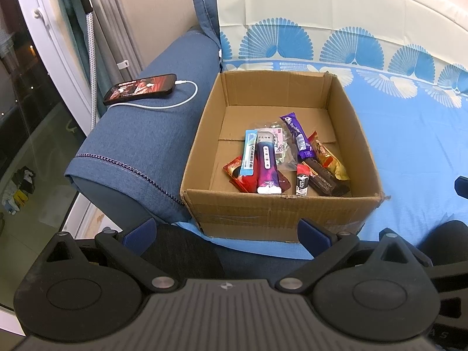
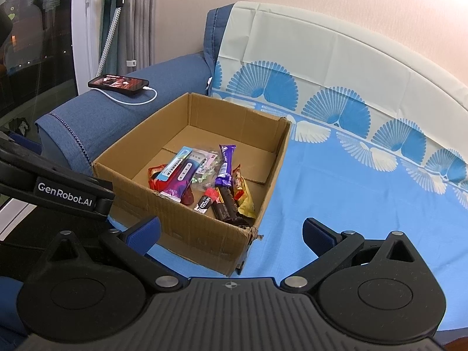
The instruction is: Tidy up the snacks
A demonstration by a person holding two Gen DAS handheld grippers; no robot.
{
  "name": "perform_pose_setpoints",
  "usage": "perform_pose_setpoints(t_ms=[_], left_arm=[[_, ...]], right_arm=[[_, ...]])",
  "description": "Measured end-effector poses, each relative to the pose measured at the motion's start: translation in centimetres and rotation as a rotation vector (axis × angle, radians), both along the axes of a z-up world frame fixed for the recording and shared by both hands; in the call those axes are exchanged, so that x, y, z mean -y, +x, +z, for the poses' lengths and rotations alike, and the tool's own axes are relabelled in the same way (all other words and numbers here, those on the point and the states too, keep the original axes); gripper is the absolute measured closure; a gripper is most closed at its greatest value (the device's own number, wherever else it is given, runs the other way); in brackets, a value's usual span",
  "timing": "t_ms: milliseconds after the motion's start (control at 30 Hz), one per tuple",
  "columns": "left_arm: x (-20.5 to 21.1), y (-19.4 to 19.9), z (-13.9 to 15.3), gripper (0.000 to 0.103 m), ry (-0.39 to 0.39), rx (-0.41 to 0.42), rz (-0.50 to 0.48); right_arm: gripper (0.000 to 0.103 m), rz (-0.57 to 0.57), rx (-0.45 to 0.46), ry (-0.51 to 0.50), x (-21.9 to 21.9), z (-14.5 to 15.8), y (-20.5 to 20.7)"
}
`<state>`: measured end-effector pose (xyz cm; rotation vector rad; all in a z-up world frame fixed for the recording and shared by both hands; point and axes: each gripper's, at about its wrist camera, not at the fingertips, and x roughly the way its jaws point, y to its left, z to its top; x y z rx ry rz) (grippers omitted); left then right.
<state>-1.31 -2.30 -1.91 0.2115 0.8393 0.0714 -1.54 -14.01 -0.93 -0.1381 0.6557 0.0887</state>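
Several snacks (image 1: 280,161) inside cardboard box (image 1: 280,213)

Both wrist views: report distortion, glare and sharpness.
Left wrist view: fisheye bends the window frame; snacks in the cardboard box stay sharp. Right wrist view: the sofa back's top edge curves; phone screen glows, no harsh glare.

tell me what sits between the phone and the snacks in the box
The box's left cardboard wall and a stretch of blue sofa arm with the white charging cable separate the phone from the snacks; the left wrist view shows it.
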Motion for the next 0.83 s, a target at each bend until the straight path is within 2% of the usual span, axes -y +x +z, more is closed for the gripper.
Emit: perform_pose_setpoints(t_ms=[833], left_arm=[[0.31,-0.28,0.07,0.0,0.023,0.012,-0.009]], right_arm=[[0.0,-0.005,-0.026,0.003,0.24,-0.41,0.44]])
